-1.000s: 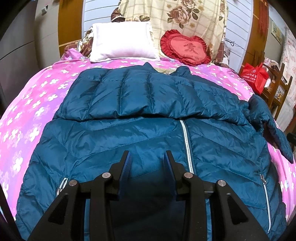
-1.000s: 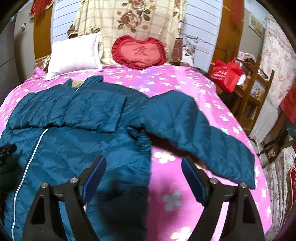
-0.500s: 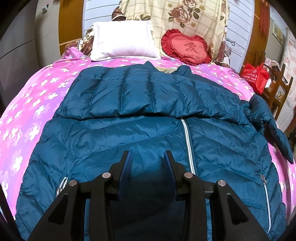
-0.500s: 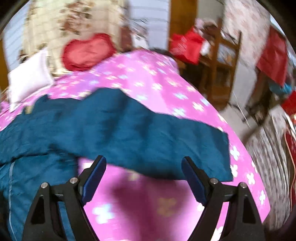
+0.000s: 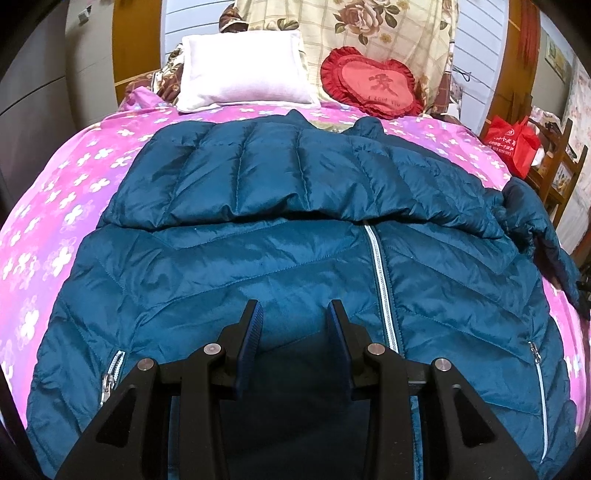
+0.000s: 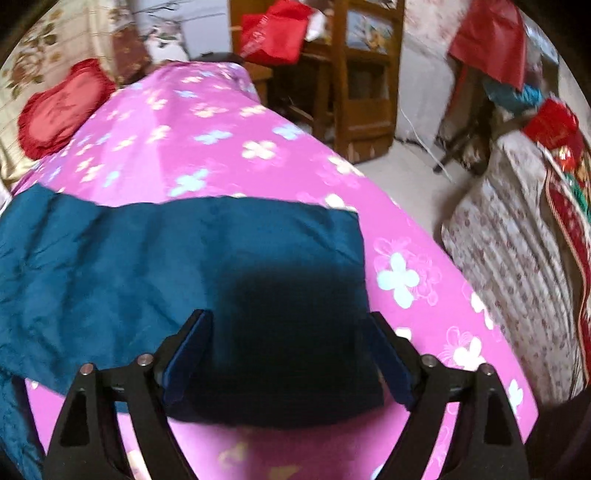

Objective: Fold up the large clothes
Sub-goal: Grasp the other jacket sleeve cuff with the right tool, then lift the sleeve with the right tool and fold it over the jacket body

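A dark blue quilted jacket (image 5: pixel 295 240) lies front up on the pink flowered bed cover (image 5: pixel 55 206), zipper (image 5: pixel 382 280) shut, one sleeve folded across the chest (image 5: pixel 277 177). My left gripper (image 5: pixel 293 314) hovers open and empty over the jacket's lower front. In the right wrist view the other sleeve (image 6: pixel 184 266) lies stretched out across the bed cover (image 6: pixel 221 140), its cuff end at the right. My right gripper (image 6: pixel 290 325) is wide open, low over the sleeve near the cuff, one finger on each side of it.
A white pillow (image 5: pixel 243 74) and a red heart cushion (image 5: pixel 369 86) lie at the headboard. A wooden shelf (image 6: pixel 362 74) with a red bag (image 6: pixel 273 33) stands by the bed's right side. A patterned covered piece of furniture (image 6: pixel 517 240) stands across the gap.
My right gripper has swung right and dropped toward the outstretched sleeve's cuff, still open. My left gripper has barely moved.
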Motion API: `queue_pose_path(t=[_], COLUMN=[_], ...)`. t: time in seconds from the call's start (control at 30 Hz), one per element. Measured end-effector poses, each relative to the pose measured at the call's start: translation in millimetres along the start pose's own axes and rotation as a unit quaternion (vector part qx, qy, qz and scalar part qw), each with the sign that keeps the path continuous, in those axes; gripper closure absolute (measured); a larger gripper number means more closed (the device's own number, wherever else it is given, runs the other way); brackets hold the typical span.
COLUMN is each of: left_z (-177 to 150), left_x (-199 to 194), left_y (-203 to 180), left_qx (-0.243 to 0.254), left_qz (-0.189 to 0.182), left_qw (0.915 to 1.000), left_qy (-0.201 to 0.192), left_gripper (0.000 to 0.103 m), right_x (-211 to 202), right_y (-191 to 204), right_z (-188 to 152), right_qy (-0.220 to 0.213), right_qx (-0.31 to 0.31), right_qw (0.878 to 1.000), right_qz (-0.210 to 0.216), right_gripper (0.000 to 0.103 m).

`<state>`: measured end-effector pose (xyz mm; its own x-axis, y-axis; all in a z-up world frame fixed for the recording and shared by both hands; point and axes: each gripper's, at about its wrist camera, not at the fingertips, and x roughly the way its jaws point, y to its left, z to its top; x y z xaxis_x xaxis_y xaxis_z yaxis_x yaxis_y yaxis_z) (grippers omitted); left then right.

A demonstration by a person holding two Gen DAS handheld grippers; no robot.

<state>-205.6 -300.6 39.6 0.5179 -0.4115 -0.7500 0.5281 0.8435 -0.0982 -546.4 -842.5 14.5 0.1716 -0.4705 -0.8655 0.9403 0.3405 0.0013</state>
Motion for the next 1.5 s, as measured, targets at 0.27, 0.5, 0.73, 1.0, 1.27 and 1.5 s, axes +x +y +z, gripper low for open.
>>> queue_pose_path(t=[0.27,0.5,0.73,1.0,1.27,1.5], left_z=[3.4,12.4,12.7,17.5,25.3,31.4], left_x=[-3.2,-23.6,-28.3,-27.2,-23.4,-20.1], left_y=[3.5,20.1,48.3,77.8,103.4,123.9], left_qx=[0.003,-0.012,-0.038,-0.069,-0.088,-0.114], left_qz=[0.007,0.030,0.038,0.040,0.047,0.049], left_qw=[0.9999,0.9990,0.9977,0.9958,0.9941,0.9913], left_qy=[-0.008,-0.031,-0.040,-0.045,-0.044,-0.043], left_gripper=[0.089,0.089,0.089,0.089,0.089,0.089], right_x=[3.6,-58.5,-149.9,-231.9,-247.6,-236.0], right_y=[-0.7,46.7,126.3,286.8,441.2,563.7], right_z=[-3.6,8.4,35.6,32.3,-17.9,-92.4], right_qy=[-0.024,-0.079,-0.137,-0.169,-0.126,-0.064], right_qx=[0.027,-0.035,-0.099,-0.210,-0.293,-0.354], right_qw=[0.998,0.994,0.979,0.942,0.902,0.863], right_qz=[0.050,0.068,0.117,0.202,0.290,0.355], right_gripper=[0.082,0.088,0.088,0.088,0.088,0.088])
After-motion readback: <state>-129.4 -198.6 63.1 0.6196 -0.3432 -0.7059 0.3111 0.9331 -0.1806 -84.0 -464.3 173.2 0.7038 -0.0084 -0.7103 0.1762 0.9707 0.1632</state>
